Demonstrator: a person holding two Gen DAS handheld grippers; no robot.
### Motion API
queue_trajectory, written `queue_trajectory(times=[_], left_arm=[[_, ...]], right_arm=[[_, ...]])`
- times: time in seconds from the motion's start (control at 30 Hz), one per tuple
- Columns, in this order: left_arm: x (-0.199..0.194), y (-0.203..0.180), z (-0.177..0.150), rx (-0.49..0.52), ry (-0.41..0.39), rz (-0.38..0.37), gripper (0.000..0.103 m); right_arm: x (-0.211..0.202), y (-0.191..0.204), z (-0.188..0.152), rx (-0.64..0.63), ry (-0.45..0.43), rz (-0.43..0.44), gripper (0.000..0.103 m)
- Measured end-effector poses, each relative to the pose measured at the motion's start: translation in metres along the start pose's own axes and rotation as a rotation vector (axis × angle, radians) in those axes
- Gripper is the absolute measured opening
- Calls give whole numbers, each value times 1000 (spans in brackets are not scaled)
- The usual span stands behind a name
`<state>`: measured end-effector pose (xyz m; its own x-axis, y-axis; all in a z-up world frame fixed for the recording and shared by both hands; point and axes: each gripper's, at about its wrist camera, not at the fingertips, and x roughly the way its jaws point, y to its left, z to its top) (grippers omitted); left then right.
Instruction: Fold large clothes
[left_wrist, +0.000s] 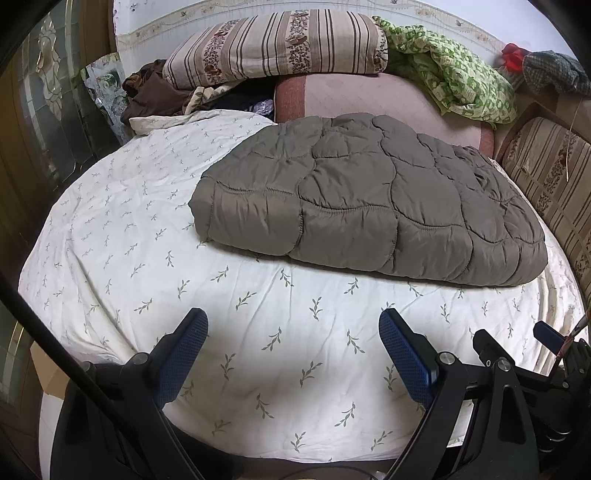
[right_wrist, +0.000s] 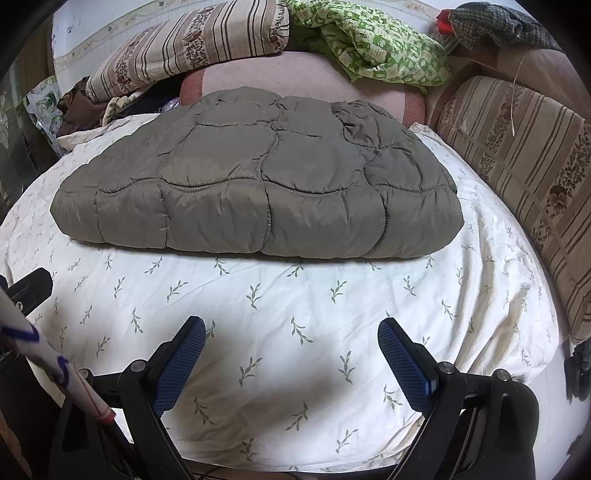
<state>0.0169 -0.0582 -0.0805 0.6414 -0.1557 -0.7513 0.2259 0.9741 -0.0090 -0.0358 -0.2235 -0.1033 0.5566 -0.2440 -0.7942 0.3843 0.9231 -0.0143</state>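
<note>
A grey-brown quilted padded coat lies folded into a flat bundle on the white leaf-print bedsheet; it also shows in the right wrist view. My left gripper is open and empty, held over the bare sheet in front of the coat and apart from it. My right gripper is open and empty too, over the sheet in front of the coat's near edge. Part of the right gripper shows at the right edge of the left wrist view.
A pink cushion, a striped pillow and a green patterned cloth lie behind the coat. A striped bolster runs along the right. Dark clothes are heaped at the back left.
</note>
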Motion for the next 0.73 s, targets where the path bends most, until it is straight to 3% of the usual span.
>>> queue_trajectory(times=[0.73], left_arm=[[10,4,-2,-3,14,12,93]], right_arm=[[9,2,-2,8,28,11,97]])
